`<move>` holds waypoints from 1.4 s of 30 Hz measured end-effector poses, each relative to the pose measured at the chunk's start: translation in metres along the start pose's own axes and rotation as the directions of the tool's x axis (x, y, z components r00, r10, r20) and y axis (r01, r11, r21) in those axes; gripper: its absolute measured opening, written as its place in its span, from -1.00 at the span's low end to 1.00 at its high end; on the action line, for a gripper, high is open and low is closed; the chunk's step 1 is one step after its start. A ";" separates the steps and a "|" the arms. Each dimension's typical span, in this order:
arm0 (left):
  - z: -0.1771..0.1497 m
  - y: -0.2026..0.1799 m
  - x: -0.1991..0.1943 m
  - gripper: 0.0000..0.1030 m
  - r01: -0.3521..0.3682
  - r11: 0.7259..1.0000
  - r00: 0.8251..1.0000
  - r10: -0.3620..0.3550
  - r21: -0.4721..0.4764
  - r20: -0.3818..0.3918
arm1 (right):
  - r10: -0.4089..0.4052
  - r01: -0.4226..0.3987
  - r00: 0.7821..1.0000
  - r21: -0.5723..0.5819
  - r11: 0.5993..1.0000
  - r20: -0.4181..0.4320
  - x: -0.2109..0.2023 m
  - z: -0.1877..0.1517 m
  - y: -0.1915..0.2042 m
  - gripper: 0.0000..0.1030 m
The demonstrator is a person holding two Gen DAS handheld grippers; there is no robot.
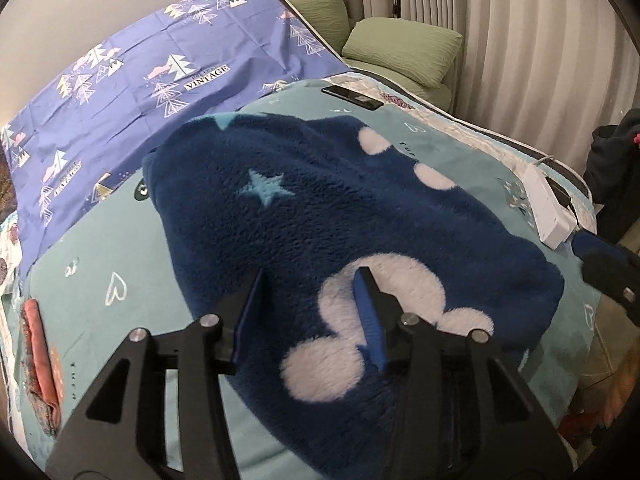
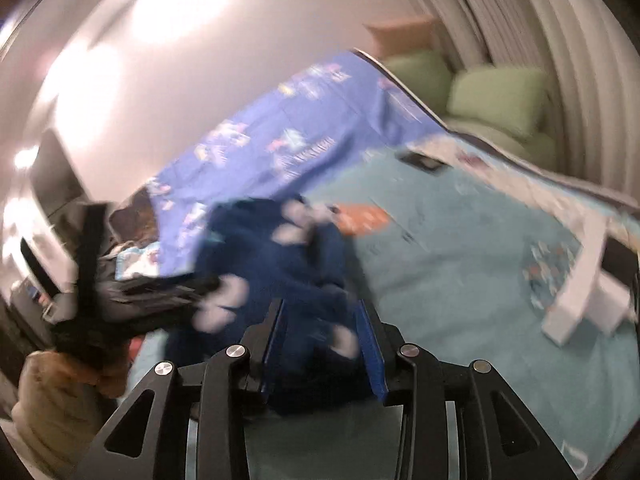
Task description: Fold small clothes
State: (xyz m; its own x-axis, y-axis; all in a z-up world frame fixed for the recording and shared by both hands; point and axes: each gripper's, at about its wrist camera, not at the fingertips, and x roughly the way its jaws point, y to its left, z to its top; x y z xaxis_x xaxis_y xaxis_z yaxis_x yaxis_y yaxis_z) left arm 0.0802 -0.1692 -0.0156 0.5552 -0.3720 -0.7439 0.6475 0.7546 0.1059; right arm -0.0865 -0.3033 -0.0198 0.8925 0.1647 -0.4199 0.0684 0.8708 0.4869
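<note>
A dark blue fleece garment [image 1: 320, 216] with white clouds and a light blue star lies spread on the teal bedcover [image 1: 120, 264]. My left gripper [image 1: 310, 286] is open just above its near part, fingers apart over a white cloud. In the blurred right wrist view the same garment [image 2: 280, 256] is bunched, and my right gripper [image 2: 320, 312] has its fingers apart with blue fleece between them; the blur hides whether they clamp it. The right gripper's tip also shows in the left wrist view [image 1: 600, 252].
A white power adapter [image 1: 546, 208] and a black phone [image 1: 352, 98] lie on the bed's far side. A purple patterned sheet [image 1: 140, 92] covers the left. A folded orange cloth [image 1: 40, 356] sits at the near left. Green cushions [image 1: 400, 48] stand by the curtain.
</note>
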 end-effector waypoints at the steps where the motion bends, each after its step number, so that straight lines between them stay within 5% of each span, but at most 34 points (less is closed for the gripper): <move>1: -0.002 -0.001 0.002 -0.08 0.000 1.000 1.000 0.000 0.007 0.004 | 0.034 -0.034 0.999 0.001 0.999 -0.012 0.002 0.001 0.003 -0.28; 4: -0.009 -0.001 0.000 -0.08 0.002 1.000 1.000 -0.002 0.002 0.017 | 0.111 -0.108 0.990 0.040 0.993 -0.092 0.026 -0.001 0.007 -0.33; 6: -0.012 0.002 -0.004 -0.08 0.018 1.000 1.000 -0.017 -0.008 0.026 | 0.043 -0.035 0.986 0.054 0.998 -0.161 0.053 -0.008 -0.002 -0.40; 8: -0.015 0.005 -0.014 -0.08 0.060 0.998 0.998 -0.059 -0.022 0.026 | -0.004 0.027 0.973 0.095 0.995 -0.232 0.076 -0.019 -0.021 -0.75; 15: -0.045 -0.004 -0.059 -0.07 0.148 0.989 0.986 -0.148 0.009 0.074 | 0.003 0.013 0.977 0.076 0.997 -0.213 0.062 -0.015 -0.019 -0.72; 21: -0.065 -0.011 -0.020 -0.10 0.133 0.990 0.991 -0.133 0.049 -0.003 | -0.075 0.076 0.958 -0.007 0.997 -0.277 0.080 -0.024 -0.014 -0.72; 24: -0.070 -0.013 -0.016 -0.10 0.118 0.991 0.993 -0.120 0.059 0.022 | -0.080 0.082 0.962 -0.004 0.997 -0.262 0.081 -0.032 -0.017 -0.75; 29: -0.067 -0.011 -0.038 -0.09 0.108 0.992 0.991 -0.112 0.058 0.067 | -0.091 0.084 0.960 -0.036 0.996 -0.264 0.066 -0.024 -0.006 -0.72; 32: -0.055 -0.006 -0.060 -0.08 0.124 0.991 0.981 -0.131 0.052 0.147 | -0.081 0.063 0.978 -0.095 0.993 -0.192 0.050 -0.003 0.012 -0.69; 35: -0.034 0.002 -0.064 0.08 0.078 0.996 0.978 -0.084 0.040 0.190 | -0.069 0.048 0.984 -0.128 0.991 -0.163 0.052 0.016 0.024 -0.69; 39: -0.013 0.023 -0.037 0.08 0.097 0.994 0.982 -0.087 -0.055 0.166 | -0.063 0.039 0.985 -0.152 0.988 -0.158 0.071 0.034 0.034 -0.69; 42: -0.014 0.038 0.003 0.07 0.139 0.981 0.988 -0.127 -0.138 0.092 | -0.067 0.037 0.970 -0.131 0.991 -0.234 0.105 0.032 0.023 -0.65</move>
State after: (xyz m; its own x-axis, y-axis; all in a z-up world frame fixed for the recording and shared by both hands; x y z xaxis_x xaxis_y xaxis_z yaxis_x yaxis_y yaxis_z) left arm 0.0992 -0.1340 -0.0234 0.5141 -0.5134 -0.6871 0.6405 0.7626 -0.0906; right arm 0.0228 -0.2806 -0.0276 0.7570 0.2097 -0.6188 0.0421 0.9295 0.3665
